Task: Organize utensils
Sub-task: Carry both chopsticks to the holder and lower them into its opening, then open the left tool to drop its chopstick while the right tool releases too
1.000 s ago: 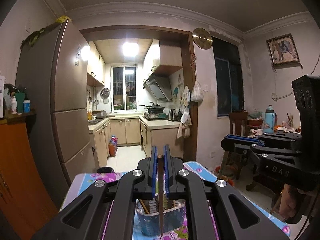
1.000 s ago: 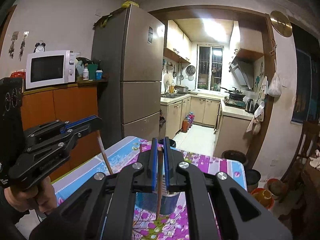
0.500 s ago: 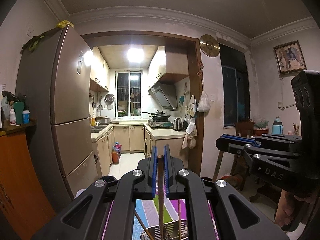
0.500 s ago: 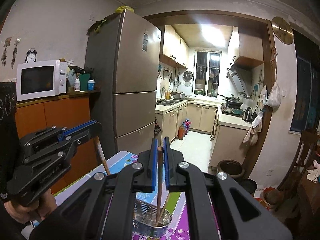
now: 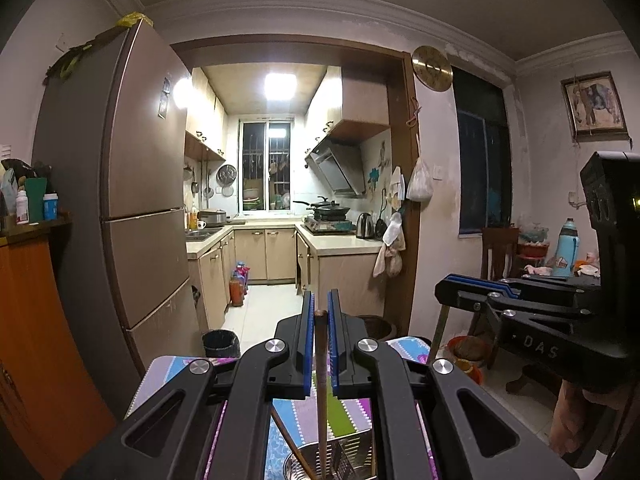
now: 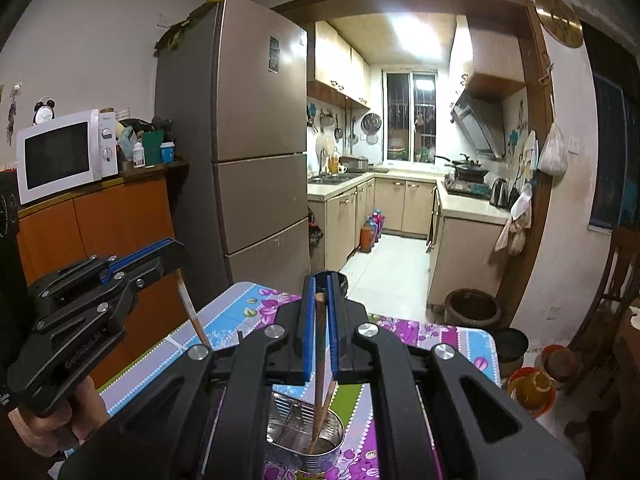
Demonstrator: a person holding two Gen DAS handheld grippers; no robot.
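Note:
In the left wrist view my left gripper [image 5: 319, 300] is shut on a brown chopstick [image 5: 321, 384] that hangs down towards a slotted metal holder [image 5: 340, 456] on the floral table [image 5: 176, 368]. Another chopstick leans in that holder. To the right my right gripper [image 5: 444, 290] pinches its own chopstick [image 5: 438, 332]. In the right wrist view the right gripper [image 6: 319, 282] is shut on that chopstick [image 6: 320, 344], whose lower end reaches inside the metal holder [image 6: 336, 444]. At the left, the left gripper [image 6: 176, 254] holds its chopstick [image 6: 192, 312] slanted over the table [image 6: 440, 336].
A tall fridge [image 6: 248, 152] and an orange cabinet [image 6: 100, 224] with a microwave [image 6: 60, 156] stand left of the table. The kitchen doorway lies straight ahead. A clay pot [image 6: 472, 308], bins and bowls sit on the floor at the right, beside wooden chairs [image 6: 616, 280].
Both grippers have shifted across the table with their chopsticks still pinched. The holder's open top has come into view below the right gripper, with the chopstick's end inside it.

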